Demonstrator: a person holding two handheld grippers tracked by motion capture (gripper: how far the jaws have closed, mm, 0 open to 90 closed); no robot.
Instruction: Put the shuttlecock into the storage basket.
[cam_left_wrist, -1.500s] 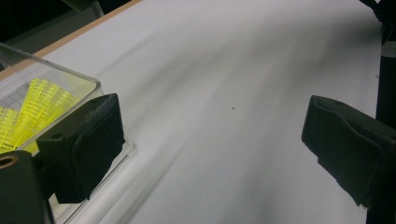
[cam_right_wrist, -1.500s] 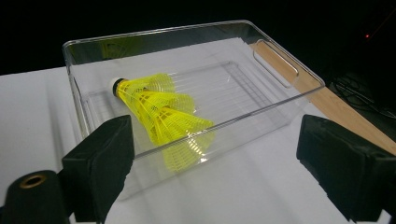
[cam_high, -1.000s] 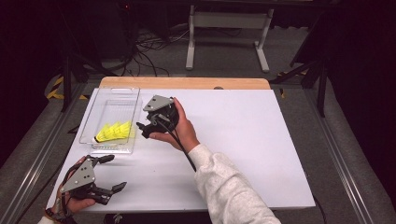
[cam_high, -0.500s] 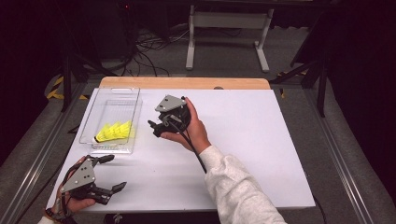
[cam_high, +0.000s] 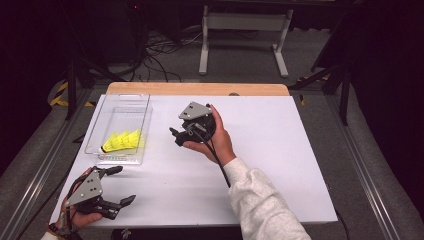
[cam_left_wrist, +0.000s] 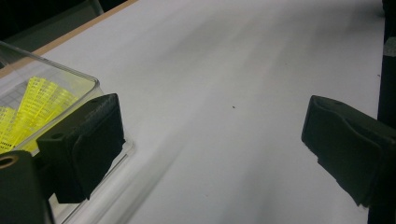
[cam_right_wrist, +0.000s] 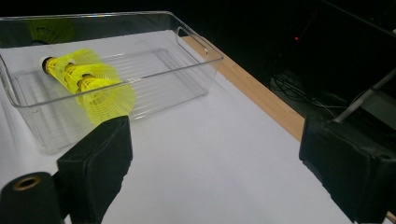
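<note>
A clear plastic bin (cam_high: 141, 107) stands at the table's left and holds three yellow shuttlecocks (cam_high: 122, 141) nested in a row. My right gripper (cam_high: 175, 136) is held over the middle of the table, jaws pointing left at the bin, open and empty. In the right gripper view the right gripper (cam_right_wrist: 219, 161) faces the bin (cam_right_wrist: 201, 60) and the shuttlecocks (cam_right_wrist: 93, 86). My left gripper (cam_high: 124, 185) rests near the front left corner, open and empty. In the left gripper view the left gripper (cam_left_wrist: 215, 140) has the bin's corner (cam_left_wrist: 91, 80) and shuttlecocks (cam_left_wrist: 42, 100) by its left jaw.
The white table top (cam_high: 280, 150) has a wooden strip (cam_high: 200, 89) along its far edge. Beyond it stand a metal frame (cam_high: 245, 30) and floor cables (cam_high: 160, 47). A cable trails from the right gripper along the white sleeve (cam_high: 260, 200).
My right gripper has drawn away from the bin, rightward toward the table's middle. The left gripper has stayed in place.
</note>
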